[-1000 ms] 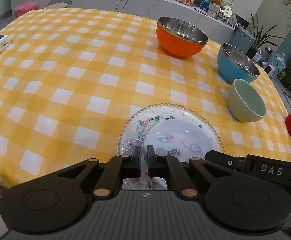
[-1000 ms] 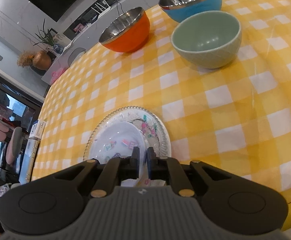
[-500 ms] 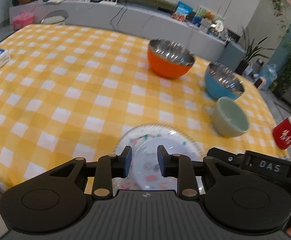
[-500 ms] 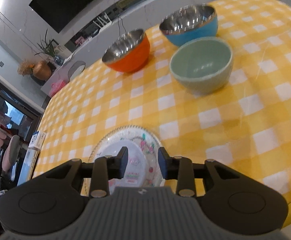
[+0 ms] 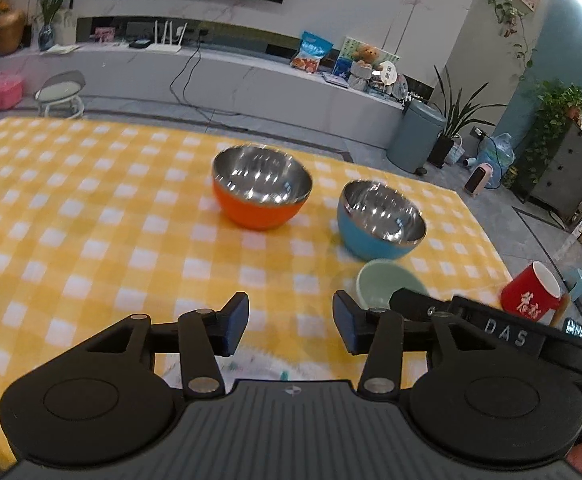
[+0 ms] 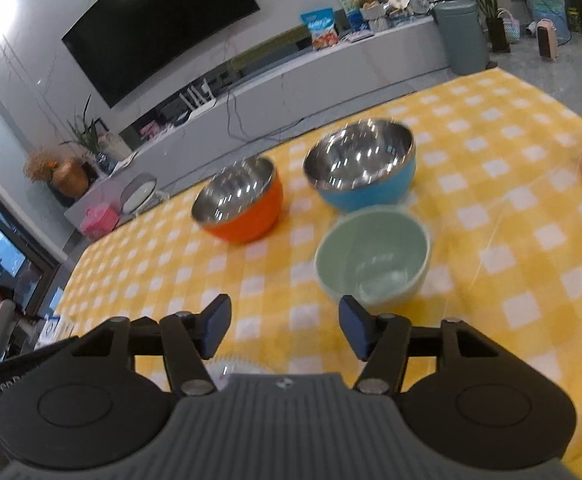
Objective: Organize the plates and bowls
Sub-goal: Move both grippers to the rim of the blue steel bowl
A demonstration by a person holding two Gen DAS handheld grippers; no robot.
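1. The patterned plate point(image 5: 259, 366) lies flat on the yellow checked tablecloth point(image 5: 91, 240) at the near edge of the table, mostly hidden under both tools; only a sliver of its rim shows.
2. The left gripper point(image 5: 290, 323) hangs above it, jaws just opened wide, nothing between them.
3. The right gripper point(image 6: 284, 328) is likewise above the plate, jaws just opened wide and empty.
4. Beyond, a pale green bowl point(image 6: 372, 257) stands upright, nearest the plate.
5. Behind it sit a blue steel-lined bowl point(image 6: 361, 166) and an orange one point(image 6: 238, 201), close together but apart.
6. A red mug point(image 5: 533, 294) stands off to the right.
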